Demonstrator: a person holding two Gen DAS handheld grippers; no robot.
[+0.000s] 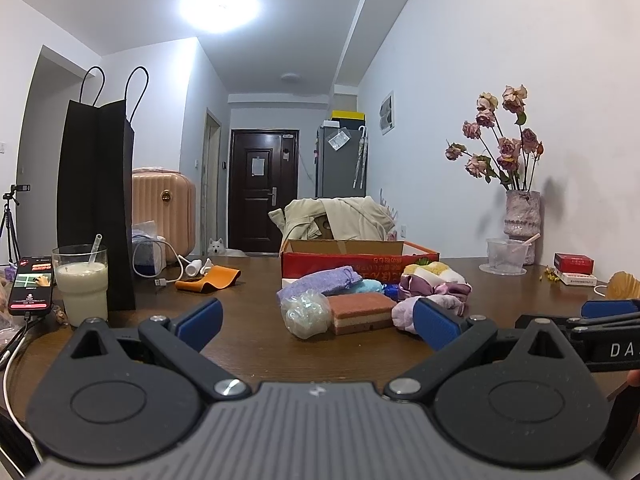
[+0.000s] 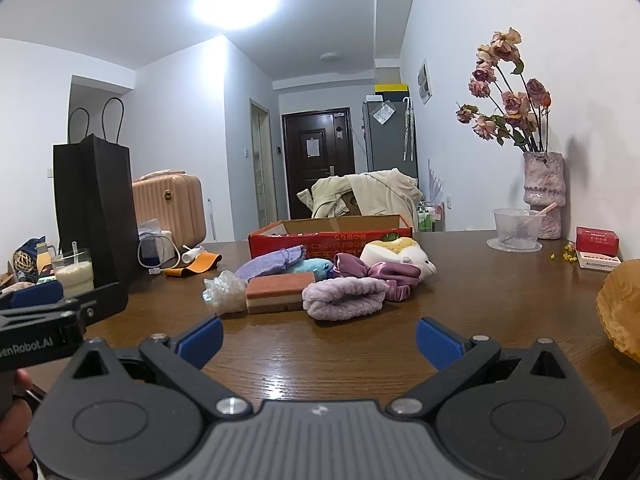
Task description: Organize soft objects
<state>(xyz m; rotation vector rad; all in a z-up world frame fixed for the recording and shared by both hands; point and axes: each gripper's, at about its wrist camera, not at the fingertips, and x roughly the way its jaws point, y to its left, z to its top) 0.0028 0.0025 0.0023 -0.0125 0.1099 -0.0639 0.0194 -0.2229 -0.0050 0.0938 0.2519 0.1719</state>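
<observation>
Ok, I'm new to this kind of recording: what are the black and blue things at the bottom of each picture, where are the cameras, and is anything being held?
Those are hand-held tongs, one per hand, each carrying a camera that looks forward between its two blue-padded fingers. One picture looks out over the left tongs, the other over the right tongs. Both are open and hold nothing. Each also shows at the edge of the other's picture. On the brown table lies a pile of soft things: a layered sponge, a fluffy lilac cloth, a purple satin bow, a plush toy. Behind them stands a red cardboard box.

Red box [image 2: 330, 236], lilac headband [image 2: 344, 298], pink-and-cream striped sponge [image 2: 278, 290].
</observation>
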